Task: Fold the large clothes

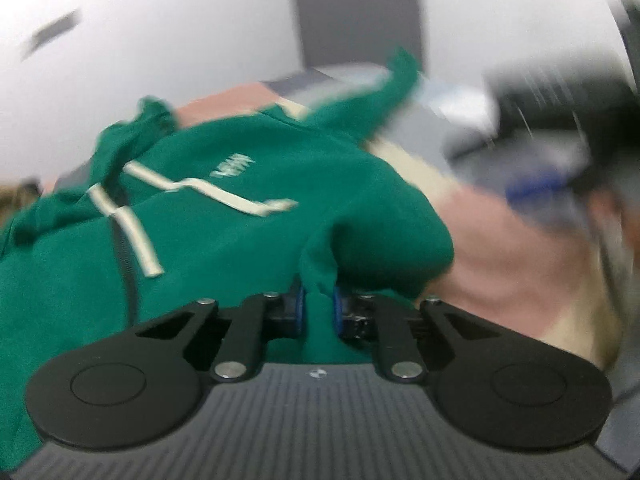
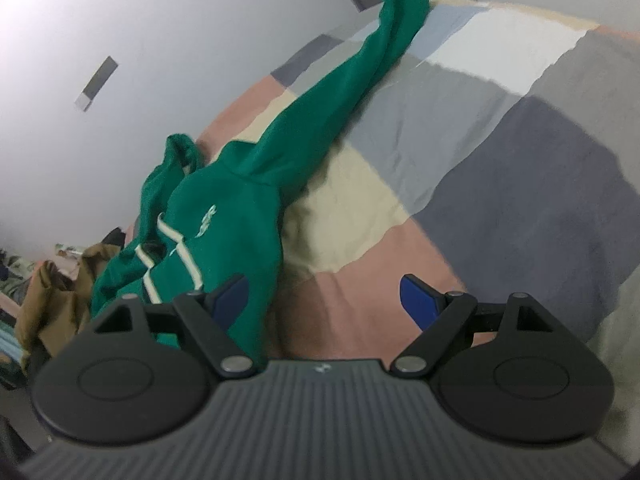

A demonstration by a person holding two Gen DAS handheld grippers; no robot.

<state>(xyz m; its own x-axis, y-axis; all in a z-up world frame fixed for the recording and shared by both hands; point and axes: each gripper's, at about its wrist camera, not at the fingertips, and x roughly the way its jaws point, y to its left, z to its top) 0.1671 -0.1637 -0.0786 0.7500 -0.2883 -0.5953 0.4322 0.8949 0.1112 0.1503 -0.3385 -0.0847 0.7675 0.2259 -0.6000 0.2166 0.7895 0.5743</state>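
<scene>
Our left gripper (image 1: 318, 312) has its jaws pinched on the green hoodie (image 1: 224, 216), our right gripper (image 2: 326, 300) gapes empty over the patchwork bed (image 2: 500, 152) beneath a white wall (image 2: 160, 40).

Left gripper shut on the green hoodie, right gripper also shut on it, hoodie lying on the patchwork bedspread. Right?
Not quite. The right gripper is open: the right wrist view shows its blue pads spread wide with only the patchwork bedspread between them. The rest holds: the left gripper is shut on a fold of the green hoodie, which lies on the bedspread.
</scene>
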